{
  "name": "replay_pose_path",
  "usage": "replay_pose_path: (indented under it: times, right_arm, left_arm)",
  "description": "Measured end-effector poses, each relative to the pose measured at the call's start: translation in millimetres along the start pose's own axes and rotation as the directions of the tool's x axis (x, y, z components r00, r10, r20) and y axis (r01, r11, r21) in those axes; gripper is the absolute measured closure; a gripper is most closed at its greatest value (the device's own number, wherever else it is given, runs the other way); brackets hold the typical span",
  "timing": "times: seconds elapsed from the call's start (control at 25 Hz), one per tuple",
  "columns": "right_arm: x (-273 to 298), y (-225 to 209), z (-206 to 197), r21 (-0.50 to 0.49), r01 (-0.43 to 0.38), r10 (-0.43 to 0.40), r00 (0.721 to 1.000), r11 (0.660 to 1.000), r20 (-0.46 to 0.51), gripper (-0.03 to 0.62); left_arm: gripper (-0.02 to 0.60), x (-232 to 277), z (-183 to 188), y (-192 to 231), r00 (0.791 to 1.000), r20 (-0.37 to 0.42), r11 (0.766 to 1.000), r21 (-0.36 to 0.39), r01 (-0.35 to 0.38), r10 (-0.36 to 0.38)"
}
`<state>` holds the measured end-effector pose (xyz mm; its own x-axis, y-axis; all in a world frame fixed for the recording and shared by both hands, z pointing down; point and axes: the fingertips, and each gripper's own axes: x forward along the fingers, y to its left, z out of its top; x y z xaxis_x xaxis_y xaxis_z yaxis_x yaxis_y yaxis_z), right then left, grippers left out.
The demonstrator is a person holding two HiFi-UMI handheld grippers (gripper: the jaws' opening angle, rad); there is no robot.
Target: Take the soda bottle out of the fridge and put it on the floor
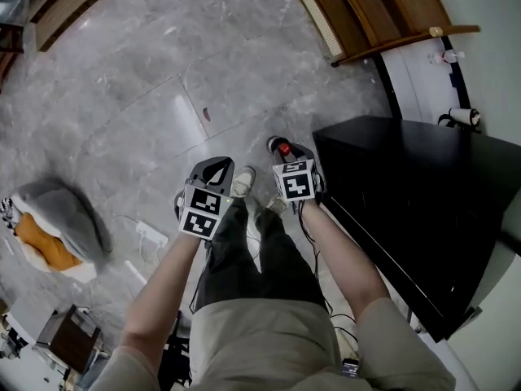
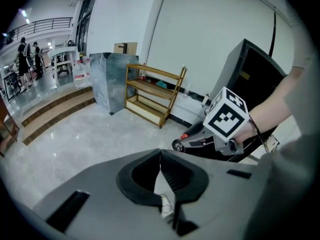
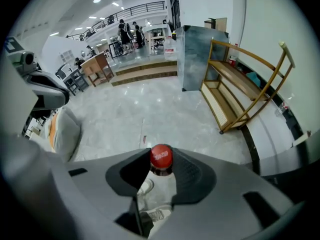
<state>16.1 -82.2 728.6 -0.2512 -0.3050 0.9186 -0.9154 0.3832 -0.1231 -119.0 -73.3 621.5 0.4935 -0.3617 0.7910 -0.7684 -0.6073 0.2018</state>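
Observation:
The soda bottle shows mainly as its red cap (image 3: 161, 156), with a dark neck just below it. My right gripper (image 3: 162, 170) is shut on that neck, the cap sticking out past the jaw tips. In the head view the cap (image 1: 284, 147) pokes out ahead of the right gripper (image 1: 286, 155), over the grey marble floor (image 1: 163, 72) beside the person's shoes. The black fridge (image 1: 423, 210) stands just to the right. My left gripper (image 2: 160, 158) is shut with its jaw tips touching and nothing between them; it hangs beside the right one (image 1: 213, 168). The bottle's body is hidden.
A wooden shelf rack (image 1: 366, 15) stands against the wall beyond the fridge. A grey and orange cushion (image 1: 57, 226) lies on the floor at the left, with a white power strip (image 1: 151, 235) and cables near the person's legs. Steps (image 3: 142, 71) lead up to a far area with people.

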Motion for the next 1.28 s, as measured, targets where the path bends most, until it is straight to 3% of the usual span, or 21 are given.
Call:
replay_pose_path:
  times: [0.32, 0.72, 0.96, 1.2, 1.28]
  right_arm:
    - [79, -4, -39, 0.007, -0.025, 0.025, 0.998, 1.000, -0.063, 0.482]
    - [183, -7, -91, -0.025, -0.023, 0.019, 0.990, 0.999, -0.138, 0.482]
    - [235, -11, -120, -0.058, -0.018, 0.007, 0.982, 0.998, -0.190, 0.480]
    - [293, -19, -158, 0.121, -0.036, 0.065, 0.967, 0.992, -0.246, 0.480]
    - [306, -14, -167, 0.118, -0.048, 0.077, 0.963, 0.992, -0.259, 0.479]
  left_arm:
    - [0.575, 80, -62, 16, 0.994, -0.099, 0.999, 0.024, 0.047, -0.045]
    - [0.575, 179, -160, 22, 0.968, -0.229, 0.987, 0.095, 0.130, -0.105]
    - [0.575, 228, -207, 31, 0.955, -0.272, 0.986, 0.081, 0.143, -0.116]
    - [0.574, 275, -242, 41, 0.950, -0.284, 0.987, 0.053, 0.149, -0.128]
    - [0.575, 285, -254, 45, 0.951, -0.281, 0.989, 0.019, 0.143, -0.132]
